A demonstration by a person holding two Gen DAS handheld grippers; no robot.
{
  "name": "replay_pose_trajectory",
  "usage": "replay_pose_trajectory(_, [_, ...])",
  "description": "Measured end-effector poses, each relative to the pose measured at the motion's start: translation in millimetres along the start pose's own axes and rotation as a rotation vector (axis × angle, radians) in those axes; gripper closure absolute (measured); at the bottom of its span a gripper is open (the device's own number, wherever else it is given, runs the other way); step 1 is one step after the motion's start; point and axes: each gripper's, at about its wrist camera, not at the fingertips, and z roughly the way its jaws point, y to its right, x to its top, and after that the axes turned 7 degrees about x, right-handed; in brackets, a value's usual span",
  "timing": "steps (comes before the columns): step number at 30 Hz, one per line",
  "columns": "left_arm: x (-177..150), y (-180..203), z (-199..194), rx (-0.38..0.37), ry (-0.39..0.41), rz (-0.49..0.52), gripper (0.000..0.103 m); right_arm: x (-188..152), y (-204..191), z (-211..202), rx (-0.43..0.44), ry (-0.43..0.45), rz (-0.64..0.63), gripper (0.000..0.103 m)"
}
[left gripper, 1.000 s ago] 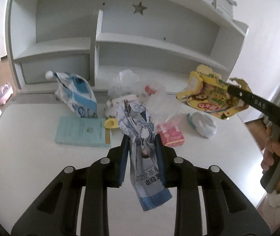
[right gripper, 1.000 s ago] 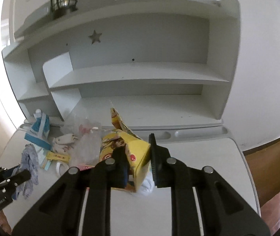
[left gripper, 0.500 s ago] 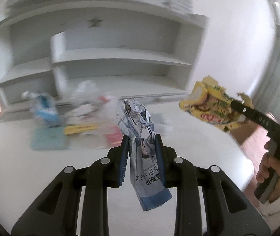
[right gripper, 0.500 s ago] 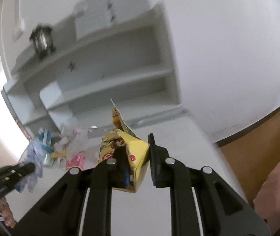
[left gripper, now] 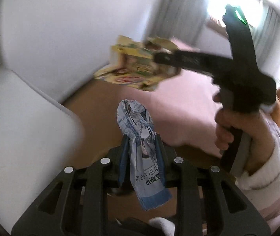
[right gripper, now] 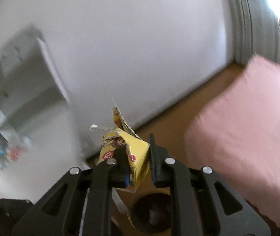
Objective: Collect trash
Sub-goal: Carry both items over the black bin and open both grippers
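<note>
My left gripper is shut on a crumpled blue-and-white paper wrapper, held in the air beside the white desk. My right gripper is shut on a torn yellow snack box. The right gripper and its box also show in the left wrist view, up and to the right of the wrapper, over the floor. A round dark bin opening shows low in the right wrist view, below the box. The leftover trash on the desk is a blur at far left.
A pink bed fills the right side, with brown floor between it and the white wall. The white shelf unit stands at the left. A grey curtain hangs at the upper right.
Both grippers have swung right, away from the desk and shelves, toward the floor and the bed, each still gripping its piece of trash. The bin has come into the right wrist view.
</note>
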Motion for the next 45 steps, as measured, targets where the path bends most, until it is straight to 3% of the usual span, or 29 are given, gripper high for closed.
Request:
replay_pose_trajectory(4, [-32,12,106,-0.010,-0.217,-0.020,0.077,-48,62,71,-0.056,-0.273,0.045,0.087])
replay_pose_trajectory(8, [-71,3,207,0.119,-0.416,0.021,0.077,-110,110,150,-0.049,-0.529,0.162,0.087])
replay_pose_trajectory(11, [-93,-27,249,0.149,-0.542,-0.082,0.077,-140,123,186,-0.057,-0.651,0.178,0.087])
replay_pose_trajectory(14, [-99,-53,261,0.128,-0.579,-0.209,0.077,-144,131,200,-0.063,-0.672,0.214,0.087])
replay_pose_trajectory(23, [-93,-52,280,0.148,-0.556,-0.140,0.077,-170,136,230,-0.036,-0.758,0.249,0.087])
replay_pose_trajectory(30, [-92,-58,293,0.118,-0.557,-0.147,0.075,-179,131,242,-0.044,-0.784,0.258,0.087])
replay_pose_trajectory(31, [-91,-58,294,0.111,-0.555,-0.149,0.068,-179,131,245,-0.036,-0.785,0.275,0.079])
replay_pose_trajectory(32, [-90,-58,294,0.111,-0.554,-0.152,0.044,-180,132,247,-0.026,-0.791,0.299,0.055])
replay_pose_trajectory(34, [-90,-58,290,0.122,-0.529,-0.153,0.006,-178,133,248,-0.036,-0.787,0.311,0.020])
replay_pose_trajectory(38, [-88,-53,282,0.139,-0.488,-0.139,0.007,-168,133,239,-0.042,-0.740,0.341,0.018])
replay_pose_trajectory(40, [-85,-45,271,0.124,-0.463,-0.129,0.007,-152,137,223,-0.097,-0.681,0.341,0.018])
replay_pose_trajectory(42, [-75,-26,244,0.087,-0.387,-0.087,0.007,-126,136,193,-0.222,-0.551,0.297,0.018])
replay_pose_trajectory(45, [-50,17,180,-0.008,-0.230,0.022,0.007,-81,126,131,-0.419,-0.268,0.192,0.009])
